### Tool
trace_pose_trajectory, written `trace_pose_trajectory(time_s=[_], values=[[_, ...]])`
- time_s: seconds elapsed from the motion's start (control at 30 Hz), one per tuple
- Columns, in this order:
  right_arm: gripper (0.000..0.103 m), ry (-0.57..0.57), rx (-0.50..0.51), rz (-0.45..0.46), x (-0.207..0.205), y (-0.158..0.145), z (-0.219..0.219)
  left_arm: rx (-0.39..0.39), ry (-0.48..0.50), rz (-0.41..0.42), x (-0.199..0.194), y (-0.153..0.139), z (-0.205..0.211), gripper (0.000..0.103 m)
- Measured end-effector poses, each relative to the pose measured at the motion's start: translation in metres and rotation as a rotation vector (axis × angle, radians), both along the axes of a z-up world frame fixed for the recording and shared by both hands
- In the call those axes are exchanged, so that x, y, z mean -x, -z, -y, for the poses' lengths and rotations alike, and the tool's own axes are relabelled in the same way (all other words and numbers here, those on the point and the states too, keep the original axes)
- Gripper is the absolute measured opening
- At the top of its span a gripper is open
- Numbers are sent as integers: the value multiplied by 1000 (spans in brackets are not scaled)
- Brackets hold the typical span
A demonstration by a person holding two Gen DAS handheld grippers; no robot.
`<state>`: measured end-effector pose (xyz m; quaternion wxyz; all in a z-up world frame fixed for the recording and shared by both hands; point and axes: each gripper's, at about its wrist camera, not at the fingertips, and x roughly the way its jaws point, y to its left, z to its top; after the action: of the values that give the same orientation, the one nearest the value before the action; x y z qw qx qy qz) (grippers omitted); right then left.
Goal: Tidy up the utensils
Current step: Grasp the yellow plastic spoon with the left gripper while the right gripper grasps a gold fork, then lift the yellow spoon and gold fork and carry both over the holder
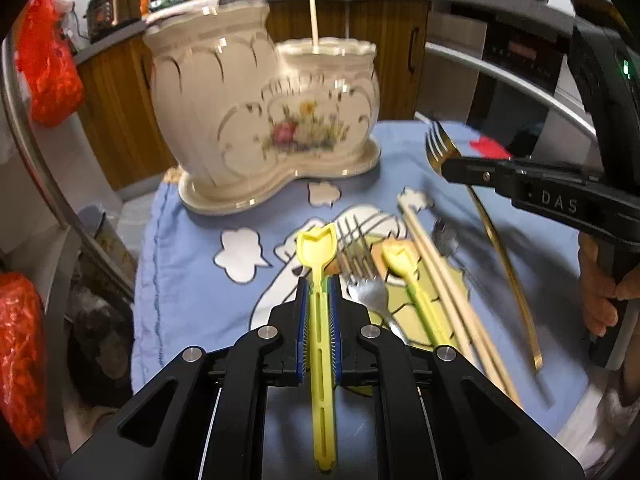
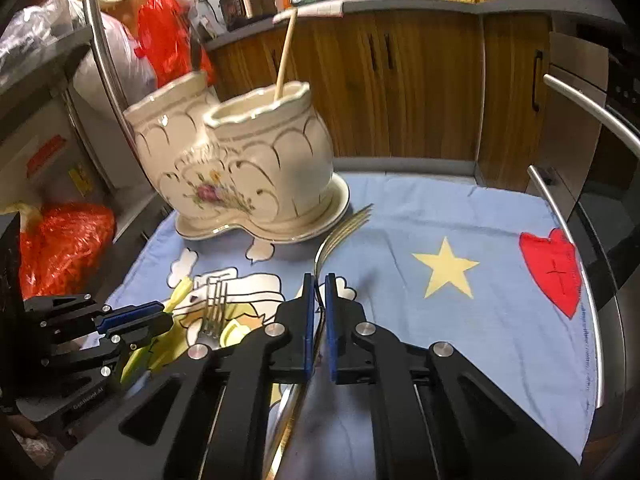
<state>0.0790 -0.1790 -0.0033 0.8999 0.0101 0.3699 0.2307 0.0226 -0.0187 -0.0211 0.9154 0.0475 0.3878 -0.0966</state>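
Note:
A cream two-pot ceramic holder (image 1: 248, 120) (image 2: 240, 160) stands at the back left of the blue cloth, with one chopstick (image 1: 313, 12) upright in its lower pot. My left gripper (image 1: 320, 284) (image 2: 164, 316) is shut on a yellow plastic spoon (image 1: 316, 248), bowl forward. At the right, my right gripper (image 1: 448, 168) (image 2: 319, 280) is shut on the thin handle of a gold fork (image 1: 438, 140) (image 2: 340, 232), whose tines point toward the holder. On the cloth lie a silver fork (image 1: 360, 272), a second yellow spoon (image 1: 404, 268) and a pair of chopsticks (image 1: 440, 280).
The blue cartoon cloth (image 2: 460, 220) covers the small table. Curved metal rails (image 2: 572, 240) run along its right and left sides. Red plastic bags (image 2: 64, 244) hang at the left. Wooden cabinets (image 2: 400, 80) and an oven stand behind.

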Motion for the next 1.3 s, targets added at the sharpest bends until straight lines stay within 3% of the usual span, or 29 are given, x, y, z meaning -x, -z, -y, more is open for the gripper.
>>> trace_pose_trajectory(time_s=[0.4,0.73,1.0,1.3], values=[[3,10,-59,142,30,-36,13,54,-11,117,17,-24,-11,10],[3,103,-110,313,48,-71,33,137,-23,226,28,-50,-27,10],[3,96,-94,366,26,-107,13,157,-16,363,21,-102,-35,10],[3,121,-72,437,-18,-131,-14,201,-70,515,-37,-161,-50,10]])
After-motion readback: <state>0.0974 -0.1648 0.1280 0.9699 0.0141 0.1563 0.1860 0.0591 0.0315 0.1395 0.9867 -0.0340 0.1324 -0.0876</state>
